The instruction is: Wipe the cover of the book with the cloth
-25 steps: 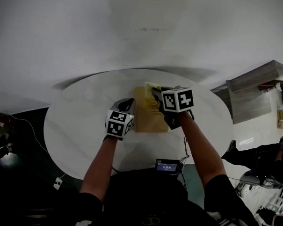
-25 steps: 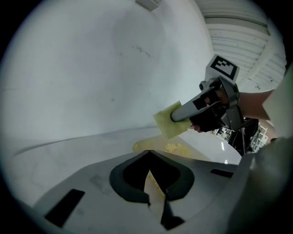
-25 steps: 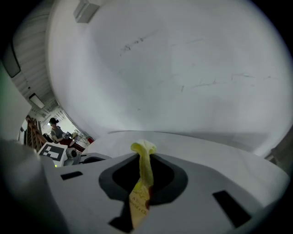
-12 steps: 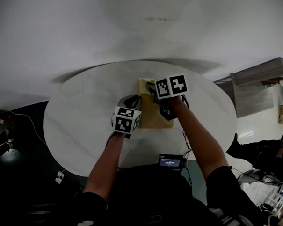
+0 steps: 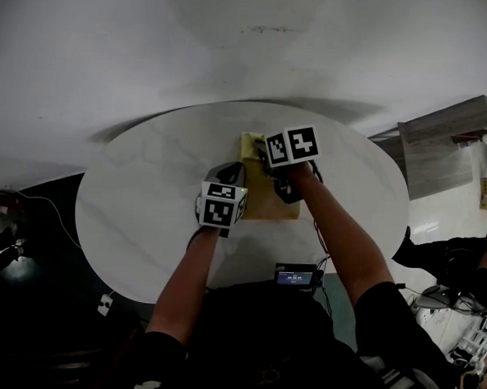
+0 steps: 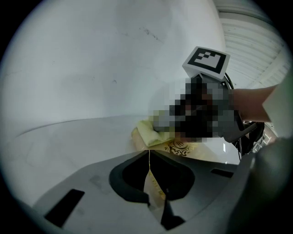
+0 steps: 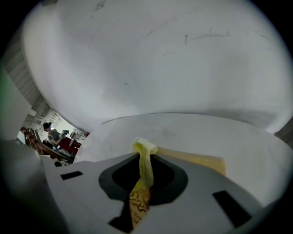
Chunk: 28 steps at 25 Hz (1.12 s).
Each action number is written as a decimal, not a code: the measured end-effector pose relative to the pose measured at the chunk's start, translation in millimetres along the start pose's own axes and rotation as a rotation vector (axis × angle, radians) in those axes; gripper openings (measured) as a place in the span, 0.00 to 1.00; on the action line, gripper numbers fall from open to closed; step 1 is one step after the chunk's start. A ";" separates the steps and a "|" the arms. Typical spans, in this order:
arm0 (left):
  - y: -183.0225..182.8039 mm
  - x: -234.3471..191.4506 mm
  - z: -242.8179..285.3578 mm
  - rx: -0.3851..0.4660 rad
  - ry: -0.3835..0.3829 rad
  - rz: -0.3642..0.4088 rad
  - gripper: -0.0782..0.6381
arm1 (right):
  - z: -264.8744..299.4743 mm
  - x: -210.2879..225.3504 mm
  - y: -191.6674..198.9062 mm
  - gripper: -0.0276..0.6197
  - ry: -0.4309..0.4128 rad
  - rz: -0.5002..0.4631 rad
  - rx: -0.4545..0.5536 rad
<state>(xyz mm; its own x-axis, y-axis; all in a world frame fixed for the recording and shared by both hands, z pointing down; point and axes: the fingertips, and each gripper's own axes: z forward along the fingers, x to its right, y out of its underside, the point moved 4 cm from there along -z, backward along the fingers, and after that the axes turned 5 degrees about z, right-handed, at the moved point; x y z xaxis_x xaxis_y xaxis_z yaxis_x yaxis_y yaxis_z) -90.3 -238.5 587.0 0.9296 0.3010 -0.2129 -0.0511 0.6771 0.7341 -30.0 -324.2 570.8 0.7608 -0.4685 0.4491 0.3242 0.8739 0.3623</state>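
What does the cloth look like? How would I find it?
Find the round white table; a tan book with dark swirly print lies in its middle. At the book's far end the right gripper pinches the cloth: soft, crumpled and pale yellow, brighter than the flat cover.

The book point(image 5: 270, 202) lies on the table point(image 5: 134, 209), the cloth point(image 5: 250, 142) seemingly at its far end in my right gripper point(image 5: 264, 155), my left gripper point(image 5: 232, 175) at its left edge.

Black short sleeves point(image 5: 388, 305), grey jaws, checker-marked cubes point(image 5: 221, 206)
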 end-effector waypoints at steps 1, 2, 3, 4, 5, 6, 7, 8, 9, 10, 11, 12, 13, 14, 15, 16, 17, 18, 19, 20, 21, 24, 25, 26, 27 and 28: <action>-0.1 0.0 0.2 -0.001 0.000 -0.002 0.12 | -0.3 0.2 0.2 0.18 0.003 -0.002 0.001; -0.2 -0.2 0.3 -0.002 0.002 -0.008 0.12 | -0.9 0.6 0.3 0.18 0.007 -0.003 0.003; -0.2 -0.6 0.5 -0.004 0.004 -0.016 0.12 | -1.7 1.3 0.4 0.18 0.011 -0.004 0.006; -0.1 -1.1 0.4 -0.007 0.005 -0.023 0.12 | -2.6 2.3 0.4 0.18 0.016 -0.005 0.009; 0.2 -1.3 0.3 -0.009 0.004 -0.027 0.12 | -3.8 3.6 0.6 0.18 0.021 -0.006 0.011; 0.4 -1.2 0.2 -0.010 0.003 -0.028 0.12 | -5.2 5.3 0.9 0.18 0.026 -0.006 0.013; 0.7 -1.1 0.1 -0.009 0.002 -0.029 0.12 | -6.8 7.5 1.3 0.18 0.031 -0.006 0.015; 0.9 -1.2 0.2 -0.008 0.000 -0.031 0.12 | -8.5 9.8 1.7 0.18 0.035 -0.005 0.017; 1.0 -1.3 0.3 -0.008 -0.001 -0.033 0.12 | -10.3 12.3 2.0 0.18 0.039 -0.003 0.020; 1.0 -1.4 0.3 -0.007 0.000 -0.034 0.12 | -12.3 14.9 2.4 0.18 0.043 0.001 0.023; 0.9 -1.5 0.2 -0.007 0.001 -0.036 0.12 | -14.5 17.5 2.9 0.18 0.046 0.006 0.026; 0.9 -1.7 0.0 -0.007 0.005 -0.040 0.12 | -16.7 19.9 3.5 0.18 0.049 0.011 0.029; 1.1 -1.9 -0.3 -0.006 0.008 -0.046 0.12 | -18.8 22.1 4.1 0.18 0.052 0.015 0.033; 1.2 -2.3 -0.6 -0.005 0.011 -0.052 0.12 | -20.8 24.3 4.8 0.18 0.055 0.018 0.036; 1.4 -2.6 -0.8 -0.005 0.013 -0.056 0.12 | -22.6 26.5 5.3 0.18 0.059 0.020 0.038; 1.5 -2.9 -0.9 -0.005 0.014 -0.057 0.12 | -24.5 28.8 5.9 0.18 0.062 0.023 0.041; 1.5 -2.9 -1.0 -0.005 0.014 -0.058 0.12 | -26.5 31.2 6.6 0.18 0.066 0.027 0.044; 1.6 -2.8 -1.2 -0.005 0.014 -0.058 0.12 | -28.6 33.6 7.4 0.18 0.069 0.030 0.047; 1.6 -2.8 -1.5 -0.005 0.014 -0.059 0.12 | -30.9 36.1 8.4 0.18 0.072 0.034 0.049; 1.5 -2.7 -1.8 -0.004 0.013 -0.059 0.12 | -33.4 38.8 9.4 0.18 0.075 0.038 0.051; 1.3 -2.7 -2.1 -0.003 0.013 -0.060 0.12 | -36.1 41.8 10.3 0.18 0.079 0.042 0.054; 0.9 -2.7 -1.8 0.000 0.014 -0.062 0.12 | -43.6 52.4 12.4 0.18 0.091 0.052 0.061; 1.1 -2.9 -1.6 0.001 0.014 -0.063 0.12 | -45.8 55.9 13.2 0.18 0.095 0.055 0.063; 1.4 -3.1 -1.4 0.002 0.015 -0.063 0.12 | -48.2 59.3 14.0 0.18 0.100 0.058 0.065; 1.4 -3.1 -1.4 0.003 0.015 -0.063 0.12 | -50.5 62.7 14.9 0.18 0.105 0.061 0.068; 1.3 -3.0 -1.4 0.004 0.015 -0.061 0.12 | -52.9 66.1 15.9 0.18 0.110 0.064 0.070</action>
<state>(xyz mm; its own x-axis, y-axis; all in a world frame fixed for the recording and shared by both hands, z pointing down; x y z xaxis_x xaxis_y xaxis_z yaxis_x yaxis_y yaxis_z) -93.7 -237.5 587.7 0.9254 0.2689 -0.2671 0.0073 0.6920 0.7219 55.2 -334.4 563.1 0.8368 -0.3914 0.3827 0.2357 0.8886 0.3935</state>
